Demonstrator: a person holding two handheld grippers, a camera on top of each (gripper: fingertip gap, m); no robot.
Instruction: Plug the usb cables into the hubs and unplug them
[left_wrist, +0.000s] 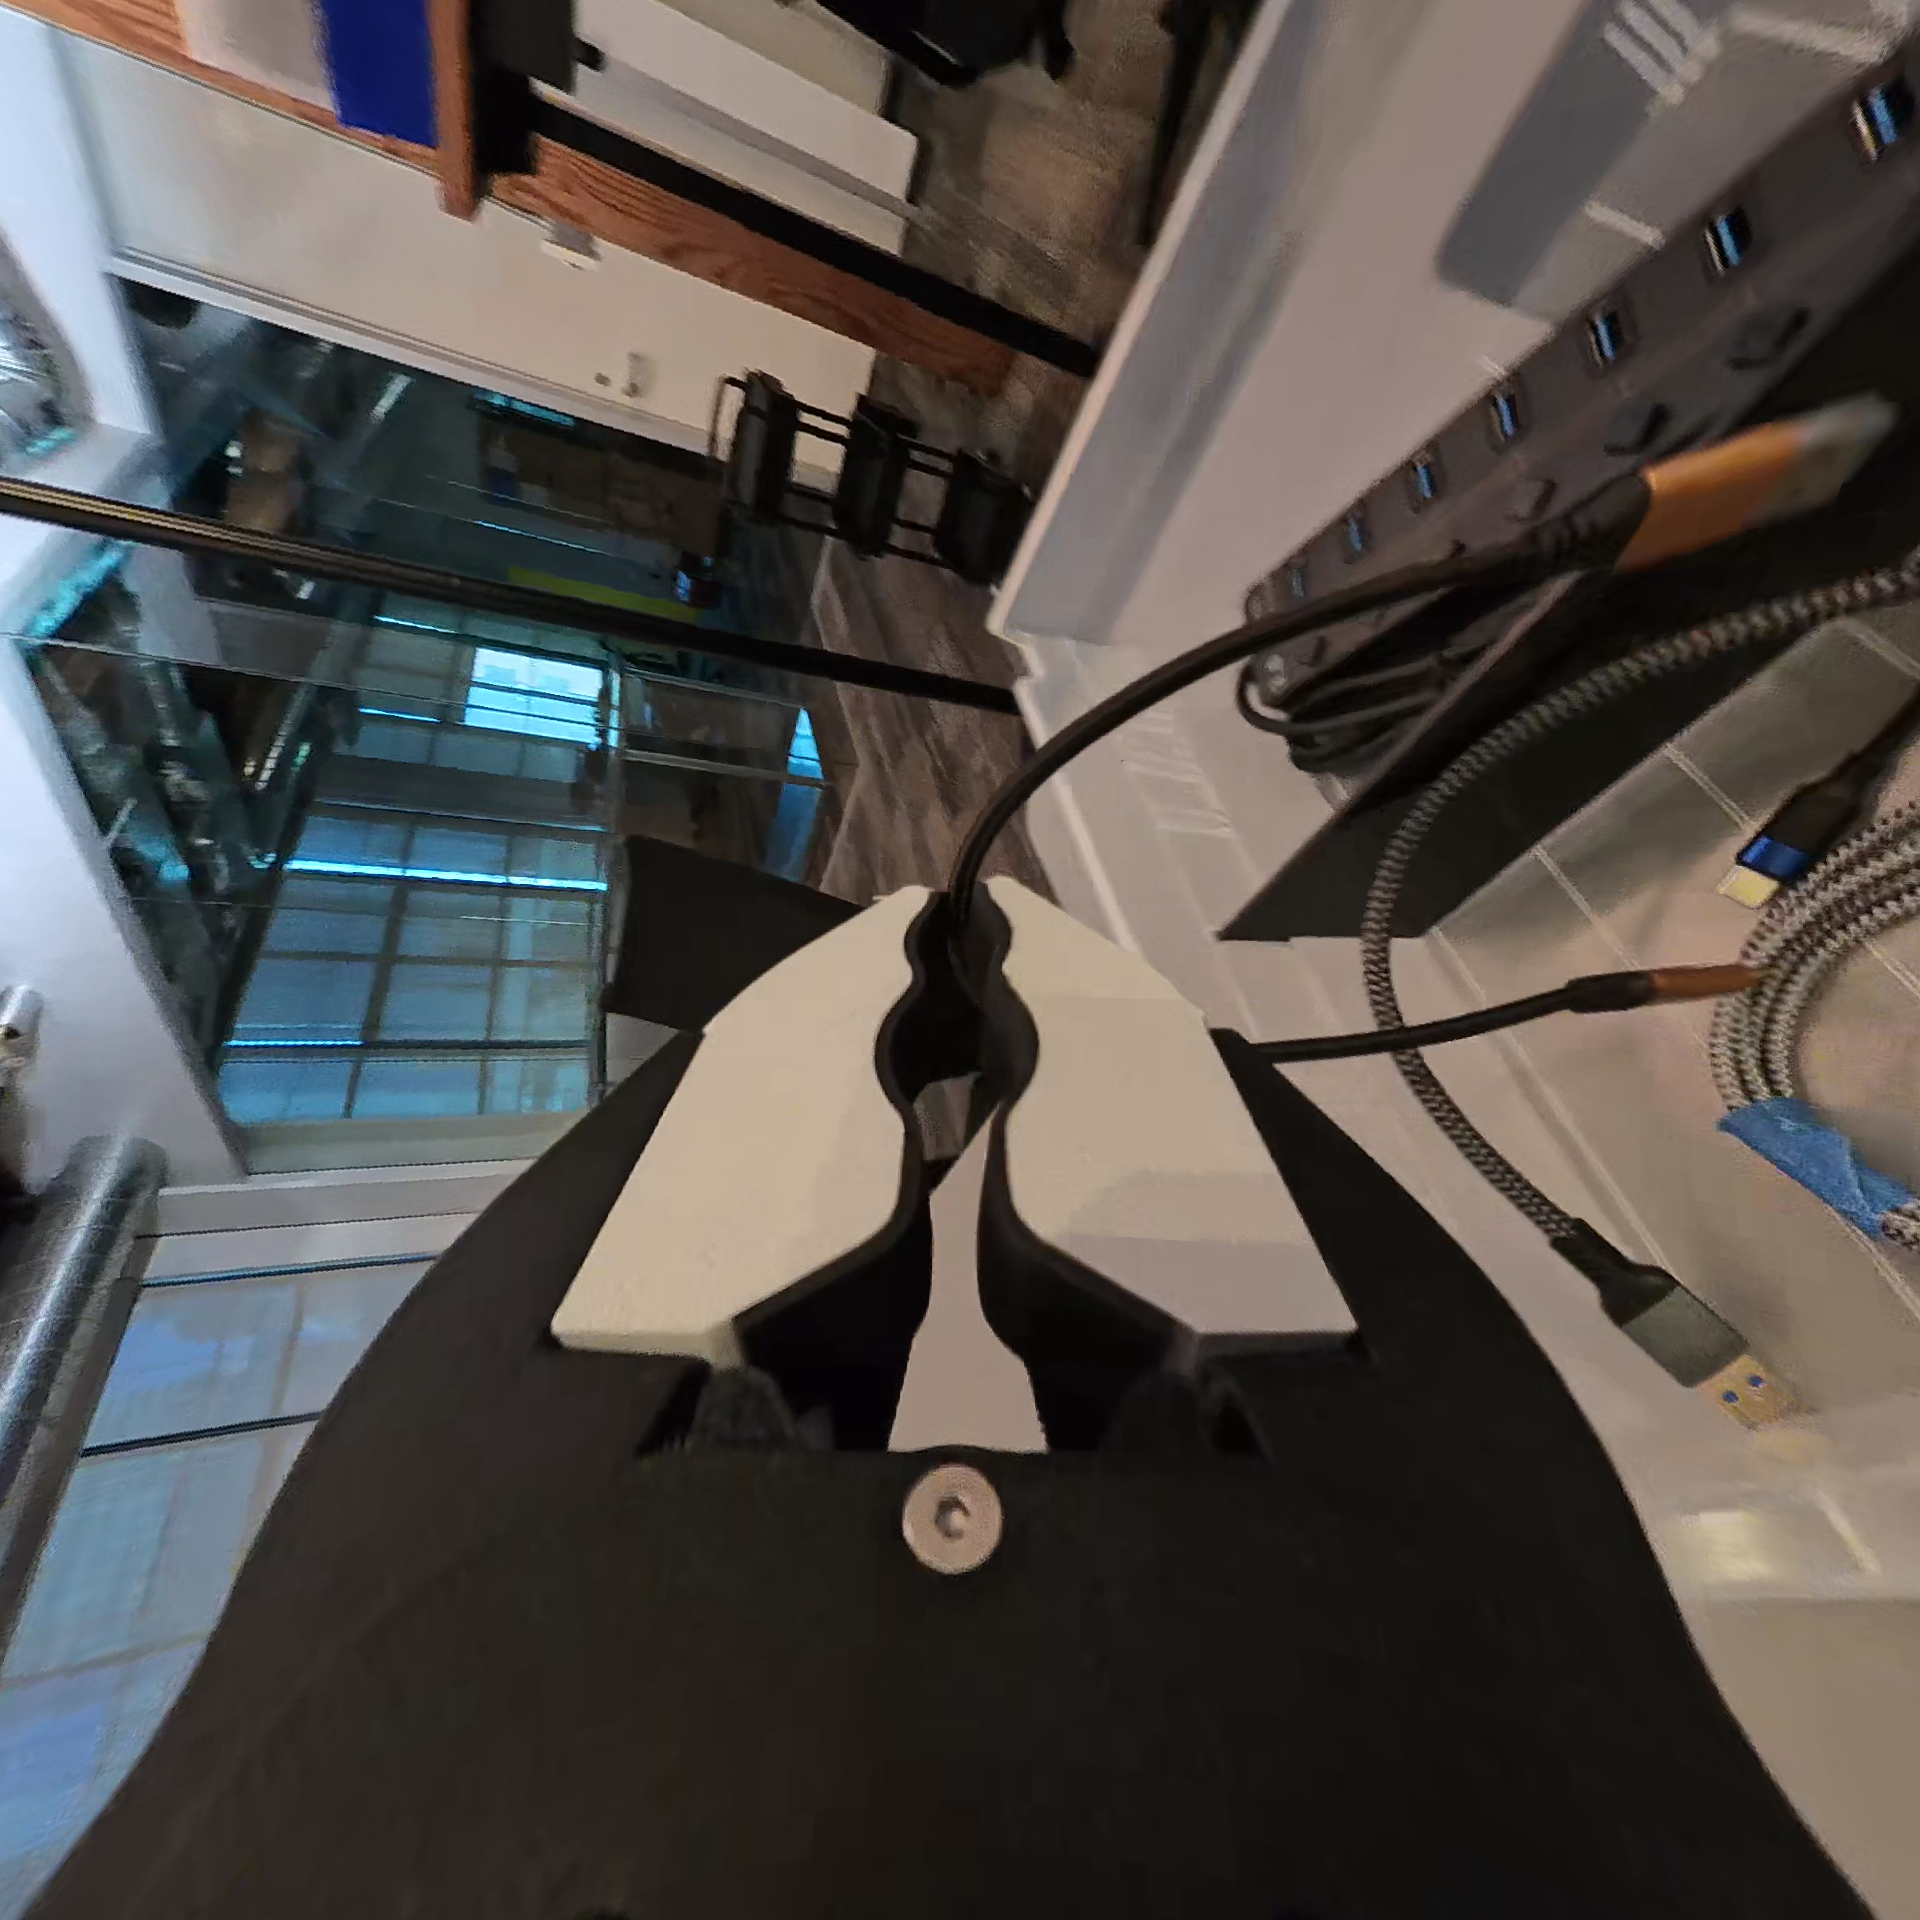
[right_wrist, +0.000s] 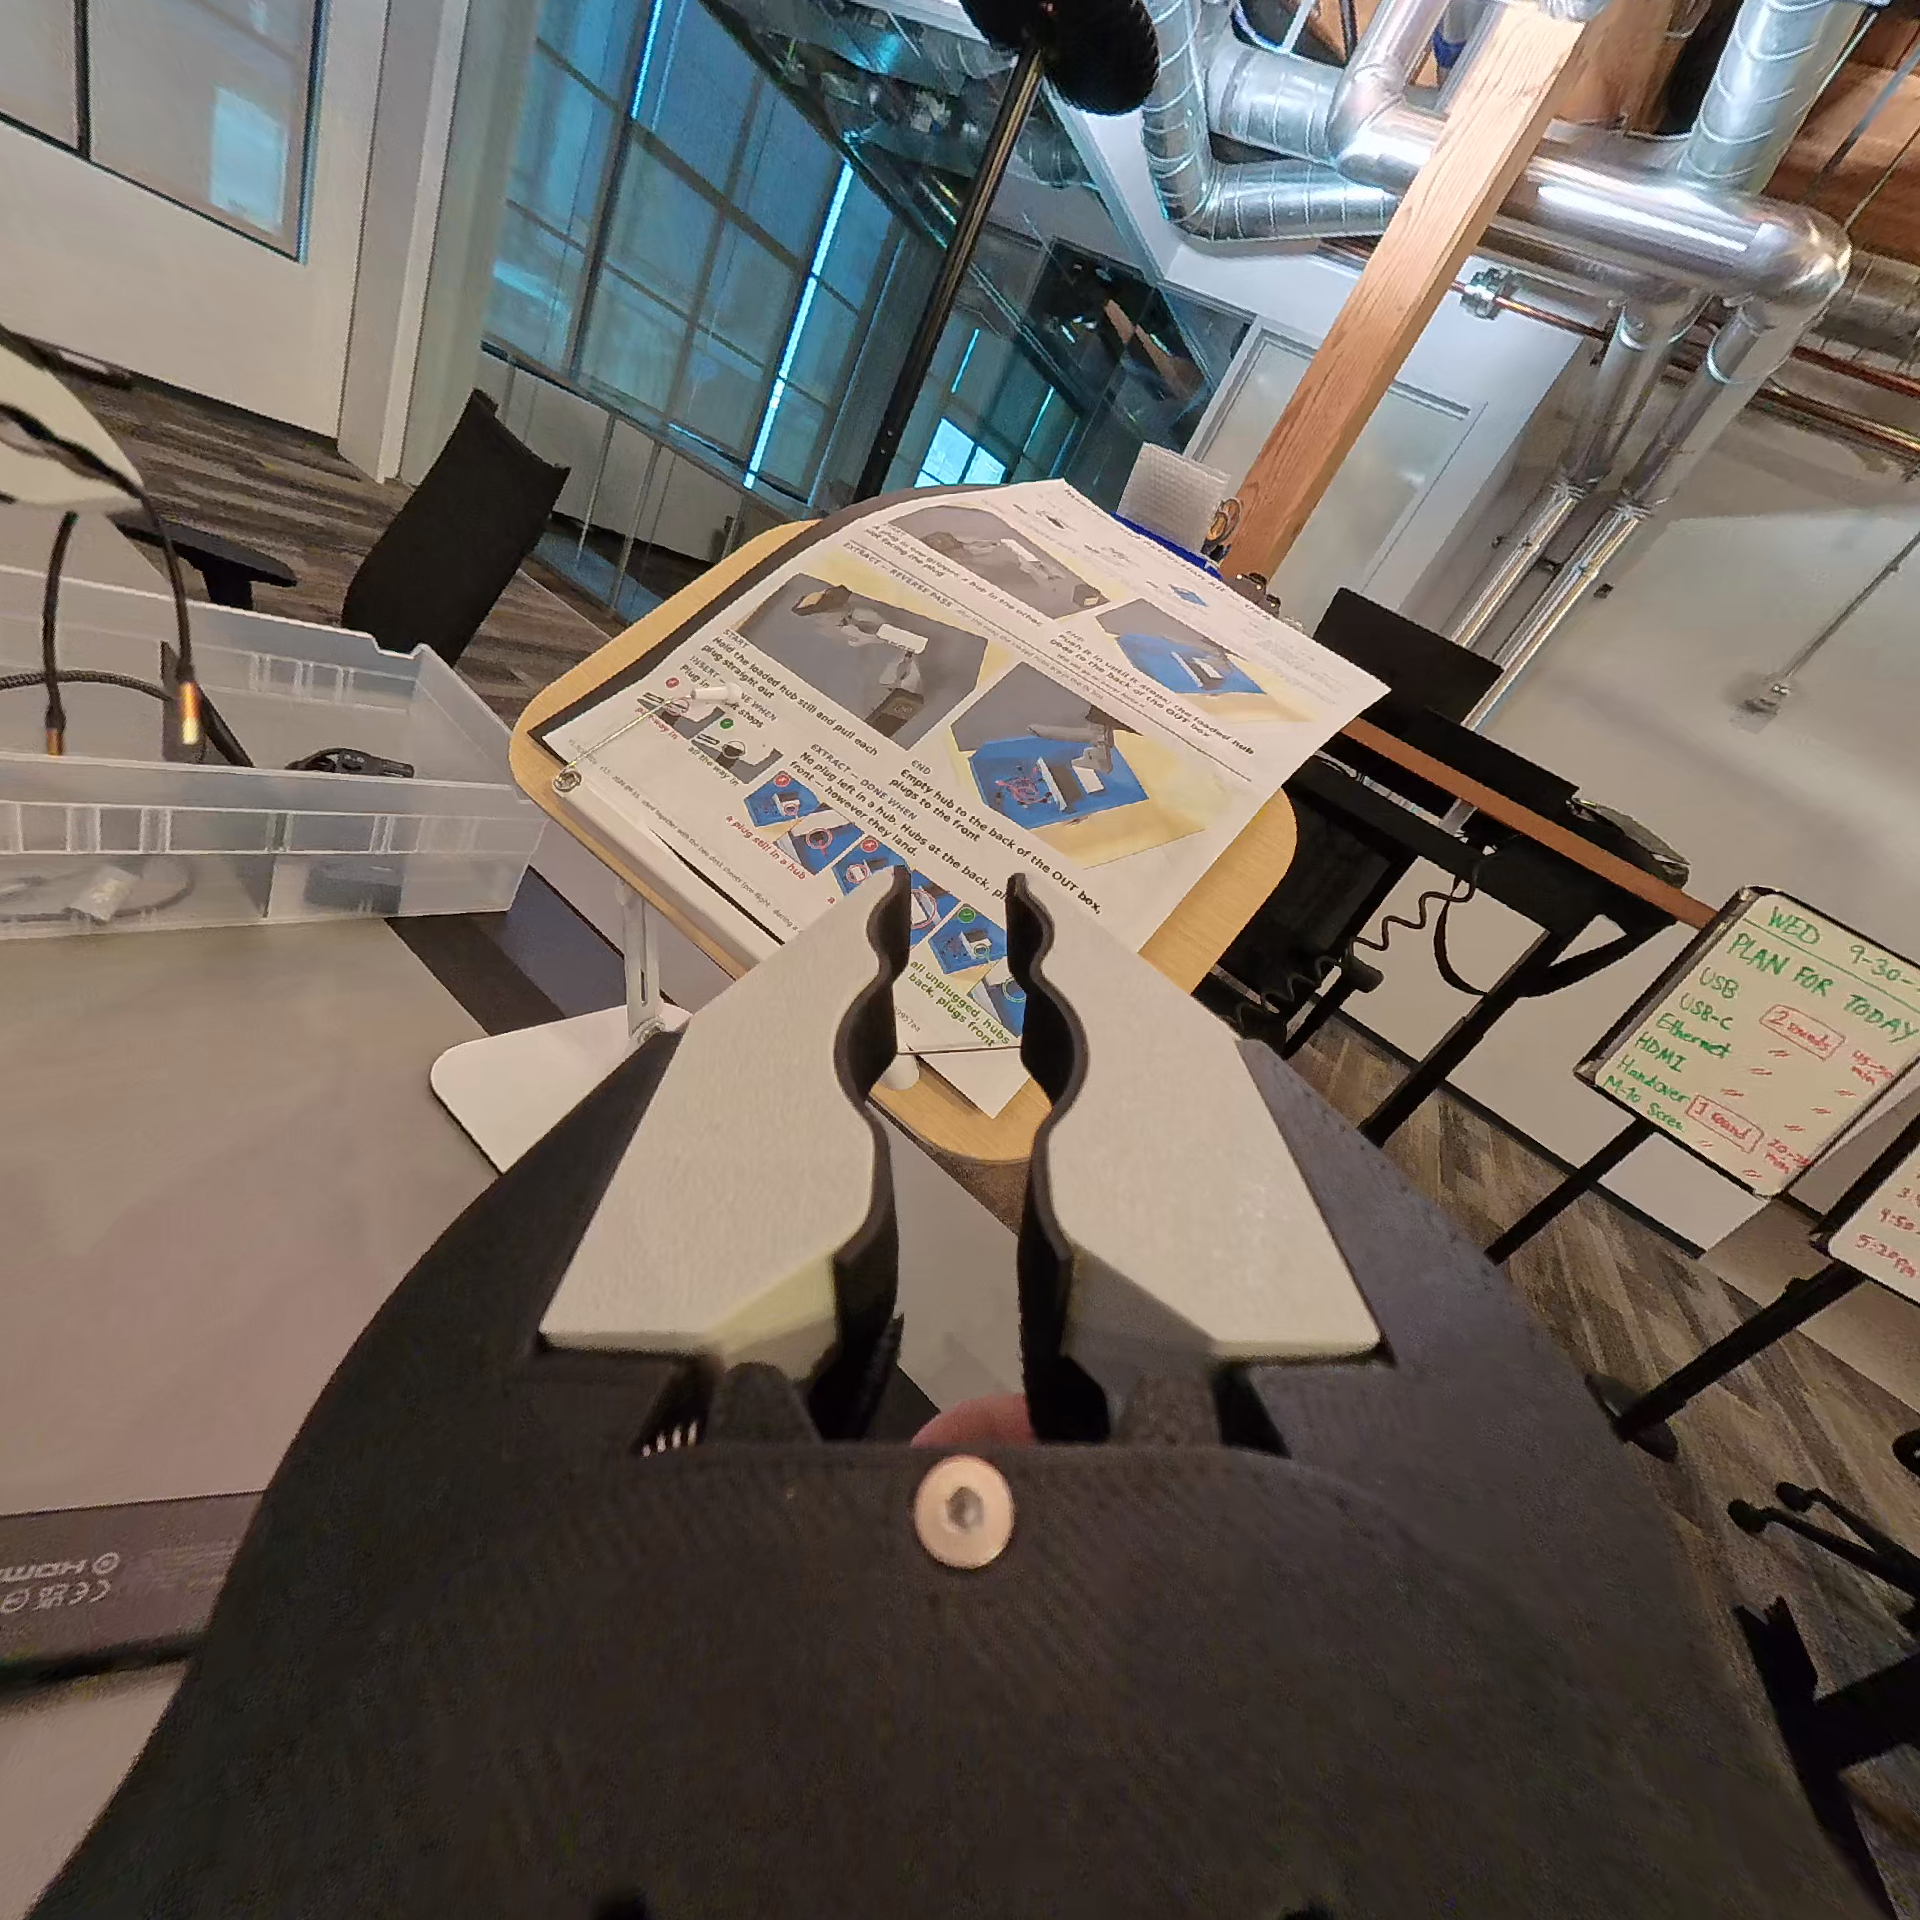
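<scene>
Left wrist view: left tongs (left_wrist: 956, 914) closed narrow on a thin black cable (left_wrist: 1101, 717), pinched mid-length, well back from its orange-sleeved USB plug (left_wrist: 1756, 488). The plug hangs in the air just before a long black multi-port hub (left_wrist: 1558, 416) with a row of blue-tongued ports, which lies in a clear plastic bin (left_wrist: 1195, 343). A second orange-tipped plug (left_wrist: 1704, 982) trails loose; a braided cable (left_wrist: 1455, 1091) with a grey USB-A plug (left_wrist: 1704, 1351) and a blue-sleeved plug (left_wrist: 1787, 847) lie nearby. Right wrist view: right tongs (right_wrist: 956, 914) parted narrowly, holding nothing, raised above the grey surface (right_wrist: 208, 1091) and aimed at an instruction sheet (right_wrist: 966, 727) on a tilted stand (right_wrist: 582, 1070); the bin (right_wrist: 457, 717) sits far left, a whiteboard (right_wrist: 1766, 1029) far right. Handling note: a grip this far from the plug likely leaves the tip floppy. Judged best: regrip at the orange sleeve, square the plug to one port, brace the hub with the free tongs, push straight.
</scene>
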